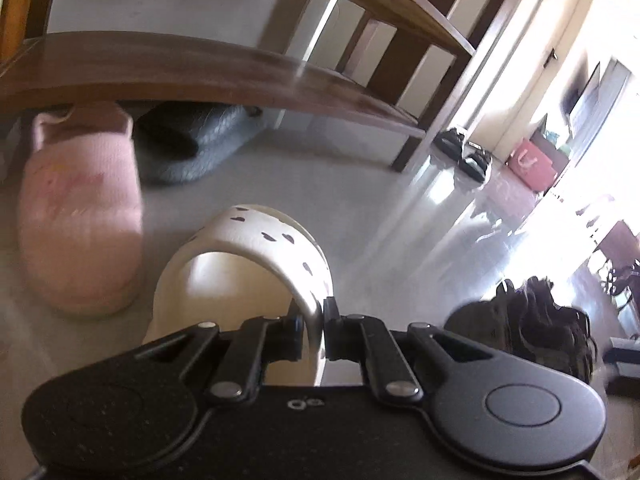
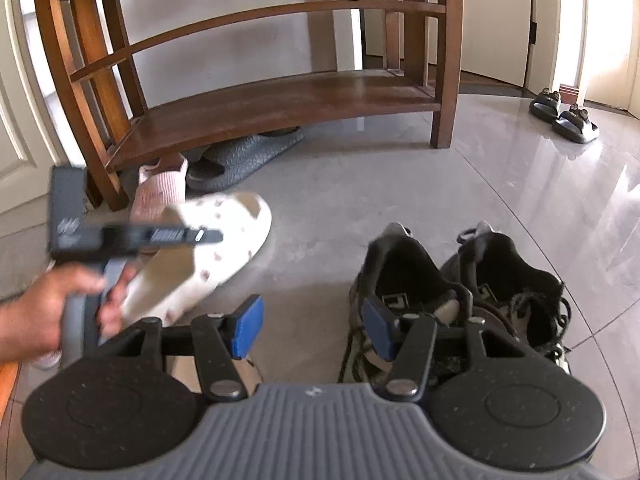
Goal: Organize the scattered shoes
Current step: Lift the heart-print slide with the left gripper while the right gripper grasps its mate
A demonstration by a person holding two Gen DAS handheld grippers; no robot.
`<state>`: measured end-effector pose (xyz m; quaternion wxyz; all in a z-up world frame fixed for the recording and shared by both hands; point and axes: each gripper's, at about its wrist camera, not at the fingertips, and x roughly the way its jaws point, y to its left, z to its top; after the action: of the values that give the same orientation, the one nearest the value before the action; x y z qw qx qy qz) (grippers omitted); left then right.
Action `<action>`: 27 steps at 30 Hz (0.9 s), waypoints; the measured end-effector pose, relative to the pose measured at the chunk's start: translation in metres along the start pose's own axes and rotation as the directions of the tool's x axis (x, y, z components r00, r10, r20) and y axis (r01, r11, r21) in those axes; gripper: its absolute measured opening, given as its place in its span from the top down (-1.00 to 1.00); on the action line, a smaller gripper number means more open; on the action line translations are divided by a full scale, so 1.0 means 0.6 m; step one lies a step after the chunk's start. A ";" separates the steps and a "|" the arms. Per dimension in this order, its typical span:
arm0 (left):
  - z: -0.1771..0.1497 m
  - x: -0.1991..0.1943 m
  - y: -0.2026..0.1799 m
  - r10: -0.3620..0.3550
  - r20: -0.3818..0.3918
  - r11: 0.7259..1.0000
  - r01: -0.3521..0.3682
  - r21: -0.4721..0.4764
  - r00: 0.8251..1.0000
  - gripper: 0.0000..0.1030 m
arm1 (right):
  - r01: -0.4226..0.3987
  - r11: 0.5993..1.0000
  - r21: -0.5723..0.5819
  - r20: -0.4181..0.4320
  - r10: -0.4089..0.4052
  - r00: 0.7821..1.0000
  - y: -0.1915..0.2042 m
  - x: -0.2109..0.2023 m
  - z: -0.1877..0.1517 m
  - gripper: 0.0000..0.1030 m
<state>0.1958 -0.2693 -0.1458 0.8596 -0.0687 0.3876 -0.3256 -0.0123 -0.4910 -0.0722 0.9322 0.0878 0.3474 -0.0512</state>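
The left gripper (image 1: pixel 323 334) is clamped on the strap edge of the white slipper (image 1: pixel 256 248), jaws nearly together with only the thin strap between them. This slipper, cream with small dark spots, sits on the floor in front of the wooden shoe rack (image 2: pixel 280 104), just off its left leg. The person's left hand (image 2: pixel 48 312) holds that gripper's handle.

The right gripper (image 2: pixel 308 330) holds nothing; its blue-padded jaws stand about half open above the bare floor, beside the pair of black sneakers (image 2: pixel 460 292), which lie well in front of the rack's right half.

A pink slipper (image 1: pixel 80 216) lies next to the white one, closer to the rack's left leg. A grey slipper (image 2: pixel 244 156) lies partly under the lowest shelf. A black pair of slides (image 2: pixel 564 118) stands beyond the rack's right leg.

Risks, as judged from this position:
- The grip is narrow and off-centre. On lifting, the slipper is likely to swing or pivot and may slip free.
- The hanging sole may knock the pink slipper or strike the shelf edge.
- The left-wrist view is blurred, so grip depth cannot be confirmed.
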 end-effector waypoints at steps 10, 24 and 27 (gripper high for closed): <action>-0.021 -0.109 -0.014 -0.031 -0.003 0.988 0.031 0.152 1.000 0.83 | -0.044 0.999 0.009 0.029 0.044 0.999 0.052 -0.005 0.004 -0.14; -0.052 -0.305 -0.045 -0.173 -0.214 0.814 0.262 0.519 0.961 0.82 | -0.033 0.999 0.030 0.049 0.032 0.998 0.072 -0.035 -0.012 -0.15; -0.084 -0.342 -0.058 -0.220 -0.345 0.734 0.388 0.558 0.912 0.80 | -0.020 0.999 0.032 0.039 0.019 0.999 0.073 -0.041 -0.026 -0.15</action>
<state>0.0422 -0.1636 -0.0400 0.7112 0.1945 0.3510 -0.5772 -0.0337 -0.4440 -0.0622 0.9377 0.1053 0.3274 -0.0494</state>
